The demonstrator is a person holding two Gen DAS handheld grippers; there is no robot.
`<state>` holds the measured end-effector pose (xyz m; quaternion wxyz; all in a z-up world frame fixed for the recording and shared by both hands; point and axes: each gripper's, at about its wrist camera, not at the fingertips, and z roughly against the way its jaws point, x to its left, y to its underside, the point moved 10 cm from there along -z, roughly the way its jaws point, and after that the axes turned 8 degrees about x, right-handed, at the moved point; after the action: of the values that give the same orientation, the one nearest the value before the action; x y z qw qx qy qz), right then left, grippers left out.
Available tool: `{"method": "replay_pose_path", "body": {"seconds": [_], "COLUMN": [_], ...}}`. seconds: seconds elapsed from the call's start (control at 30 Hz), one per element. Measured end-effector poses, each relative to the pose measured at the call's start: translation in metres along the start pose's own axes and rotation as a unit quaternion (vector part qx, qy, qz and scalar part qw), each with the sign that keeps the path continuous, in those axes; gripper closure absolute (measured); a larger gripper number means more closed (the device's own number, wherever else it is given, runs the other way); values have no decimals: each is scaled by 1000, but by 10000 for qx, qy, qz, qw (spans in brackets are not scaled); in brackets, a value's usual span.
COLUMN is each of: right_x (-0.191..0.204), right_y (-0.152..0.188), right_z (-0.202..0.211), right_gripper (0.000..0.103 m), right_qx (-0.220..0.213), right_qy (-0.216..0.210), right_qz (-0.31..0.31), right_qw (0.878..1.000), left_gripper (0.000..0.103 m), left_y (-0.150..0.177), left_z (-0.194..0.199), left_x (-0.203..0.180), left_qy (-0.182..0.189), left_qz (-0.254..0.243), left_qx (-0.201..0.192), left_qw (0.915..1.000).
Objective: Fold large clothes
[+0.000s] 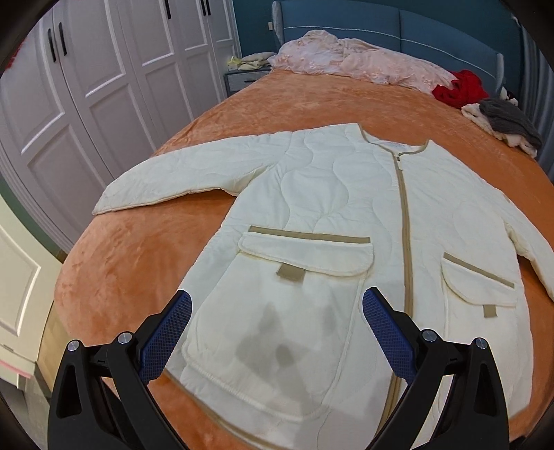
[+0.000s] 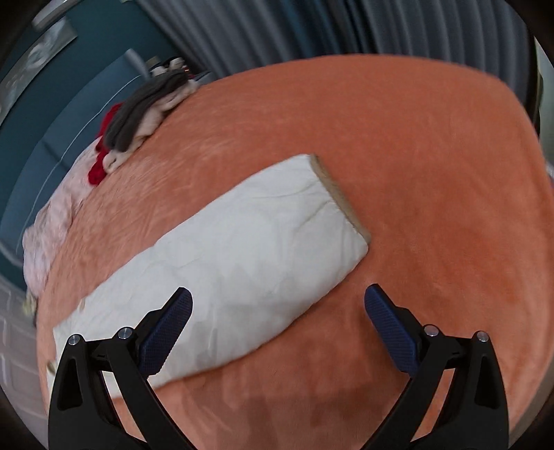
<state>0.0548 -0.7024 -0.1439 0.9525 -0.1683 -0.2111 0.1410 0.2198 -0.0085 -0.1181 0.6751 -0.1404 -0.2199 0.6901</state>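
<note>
A cream quilted jacket with tan trim lies flat, front up and zipped, on the orange bed cover. Both sleeves are spread outwards. My left gripper is open and empty, hovering over the jacket's lower left pocket near the hem. In the right wrist view one sleeve of the jacket lies stretched out, its tan cuff pointing away. My right gripper is open and empty above the sleeve's lower edge.
A crumpled pink blanket lies by the blue headboard. A red garment and a grey and cream pile sit at the bed's far right. White wardrobe doors stand on the left. Grey curtains hang beyond the bed.
</note>
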Motion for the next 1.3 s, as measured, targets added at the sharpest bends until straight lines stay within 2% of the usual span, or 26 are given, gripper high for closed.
{"method": "replay_pose_path", "body": {"seconds": [0.03,0.1,0.13,0.17,0.2,0.3,0.37,0.43,0.5,0.57,0.6,0.63,0.7,0.83,0.93,1.0,1.07,1.13,1.17,1.2,1.23,1.27,1.3], "right_x": [-3,-2,0,5,11,44,80,123,185,249,280,318,366,455,489,508,509,510,502,492,482,473,465], "right_y": [-1,-1,-3,-6,-8,-15,-21,-21,-11,11,26,51,92,205,277,332,381,420,443,462,472,476,475], "right_z": [-7,-16,-19,-20,-20,-14,5,31,64,95,108,124,142,164,162,142,116,90,77,73,70,73,75], "right_gripper": [11,34,37,46,60,88,91,92,93,93,93,93,93,93,93,93,91,85,75,66,65,63,55], "right_qx": [37,134,143,99,109,74,-104,-326,-540,-649,-665,-654,-570,-42,242,678,911,1246,1428,1550,1617,1627,1617], "right_qy": [-59,-216,-270,-359,-451,-687,-986,-1293,-1654,-2064,-2252,-2493,-2807,-3449,-3509,-3549,-3315,-3147,-2996,-2894,-2855,-2921,-2987], "right_qz": [-126,-227,-254,-237,-186,3,276,695,1335,1973,2273,2666,3181,4100,4647,4930,5299,5584,5724,5813,5854,5819,5742], "right_qw": [9999,9994,9992,9990,9987,9976,9947,9886,9757,9562,9451,9287,9038,8443,8126,7915,7753,7573,7498,7446,7414,7414,7450], "left_gripper": [6,6,6,6,6,6,6,6,6,6,6,6,6,6,6,6,6,6,6,6,6,6,6], "left_y": [-2,-4,-5,-6,-7,-8,-9,-9,-9,-8,-8,-9,-9,-10,-12,-14,-15,-17,-18,-20,-23,-27,-30], "left_z": [-3,-8,-11,-14,-17,-23,-25,-27,-29,-31,-31,-31,-31,-31,-32,-33,-36,-39,-40,-42,-44,-46,-48], "left_x": [-1,-1,-1,0,2,9,15,21,27,36,40,45,55,75,90,98,107,112,113,113,112,109,107], "left_qy": [16,-31,-49,-50,-45,-66,-130,-154,-158,-158,-154,-152,-129,-106,-81,-34,3,130,211,332,516,712,864], "left_qz": [-5,-32,-28,-20,-5,41,63,101,167,266,295,342,441,614,722,779,857,979,1028,1093,1184,1259,1307], "left_qx": [4,62,73,83,106,152,145,158,179,185,181,173,164,153,134,127,140,170,183,192,193,206,216], "left_qw": [10000,10000,10000,10000,9999,9999,9998,9997,9996,9993,9993,9991,9988,9979,9973,9969,9962,9950,9943,9933,9914,9893,9874]}}
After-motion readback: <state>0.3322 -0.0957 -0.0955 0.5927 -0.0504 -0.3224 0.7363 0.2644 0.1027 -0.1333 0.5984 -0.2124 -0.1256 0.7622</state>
